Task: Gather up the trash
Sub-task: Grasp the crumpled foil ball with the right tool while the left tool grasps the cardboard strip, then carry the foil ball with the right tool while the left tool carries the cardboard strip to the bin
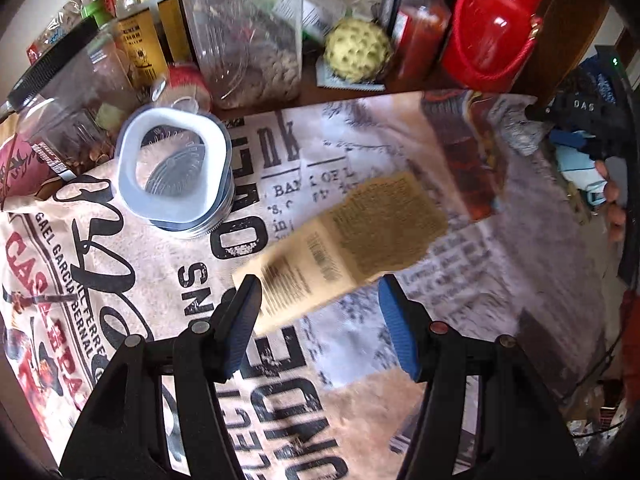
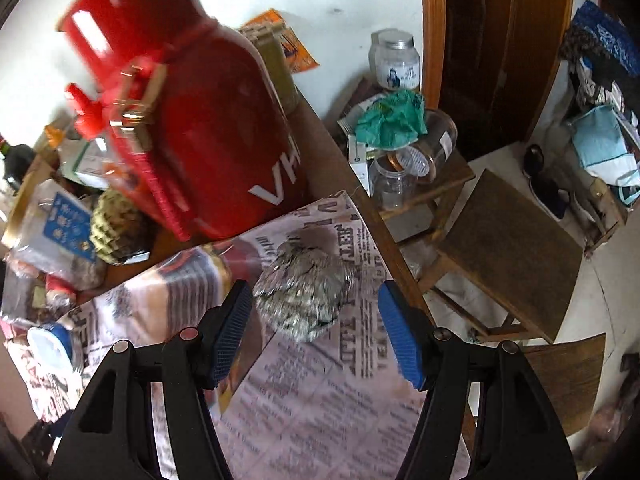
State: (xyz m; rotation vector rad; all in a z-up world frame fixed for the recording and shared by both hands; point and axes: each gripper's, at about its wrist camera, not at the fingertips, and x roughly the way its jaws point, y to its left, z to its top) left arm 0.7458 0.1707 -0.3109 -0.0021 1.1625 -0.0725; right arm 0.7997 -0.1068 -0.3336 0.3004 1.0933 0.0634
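A flat paper packet [image 1: 344, 240] lies on the printed tablecloth [image 1: 520, 272], with an empty lidless container [image 1: 176, 172] to its left. Behind them jars, a sauce bottle [image 1: 424, 28] and a big flask [image 1: 492, 24] crowd the table's back edge. A crumpled foil ball [image 2: 304, 292] sits near the table's right edge, in front of the flask, with a low wooden stool [image 2: 508, 256] on the floor beyond.
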